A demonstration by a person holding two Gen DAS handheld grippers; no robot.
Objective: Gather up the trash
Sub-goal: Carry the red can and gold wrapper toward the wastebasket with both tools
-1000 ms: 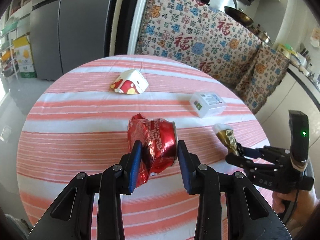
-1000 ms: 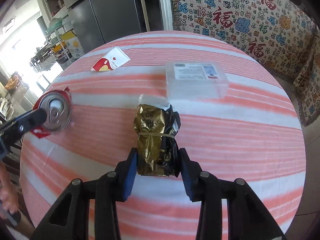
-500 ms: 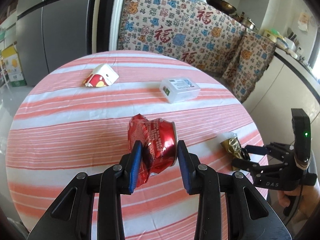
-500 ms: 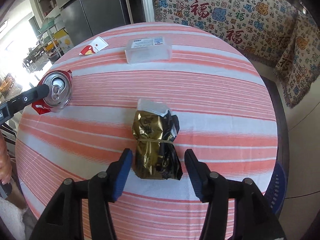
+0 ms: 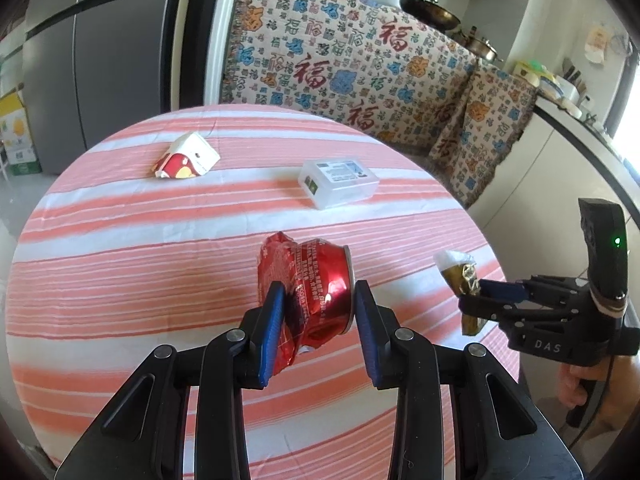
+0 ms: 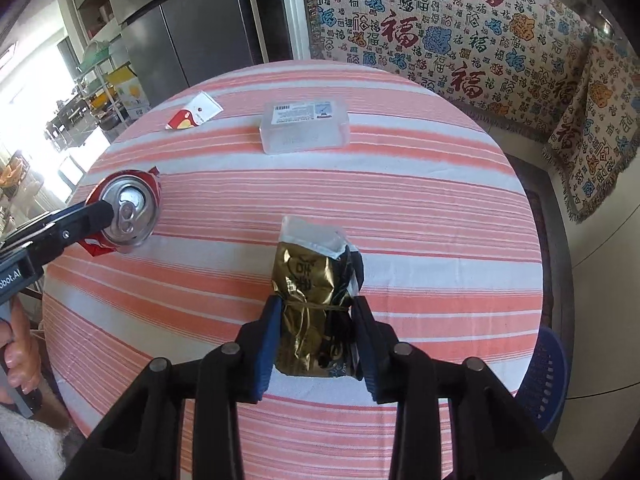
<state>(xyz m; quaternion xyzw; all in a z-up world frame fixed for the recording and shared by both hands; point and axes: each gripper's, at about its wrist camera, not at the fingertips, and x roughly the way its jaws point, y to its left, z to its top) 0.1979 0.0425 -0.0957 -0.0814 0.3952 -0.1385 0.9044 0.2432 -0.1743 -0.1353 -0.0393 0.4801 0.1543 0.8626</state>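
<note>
My left gripper (image 5: 318,312) is shut on a crushed red can (image 5: 308,284) and holds it above the round striped table (image 5: 120,280). The can also shows at the left of the right wrist view (image 6: 128,212). My right gripper (image 6: 316,336) is shut on a gold and black foil packet (image 6: 312,300), held above the table. The packet (image 5: 460,276) and right gripper (image 5: 476,298) also show at the right of the left wrist view. A red and white paper carton (image 5: 186,158) and a clear plastic box (image 5: 338,182) lie on the far part of the table.
A patterned cloth (image 5: 340,68) covers furniture behind the table. A grey fridge (image 5: 100,52) stands at the back left. A white counter (image 5: 568,152) runs along the right. A blue plastic stool (image 6: 544,376) stands beside the table's right edge.
The right gripper, open around the packet half a second ago, has shut on it again and holds it up. The left gripper still holds the can above the table.
</note>
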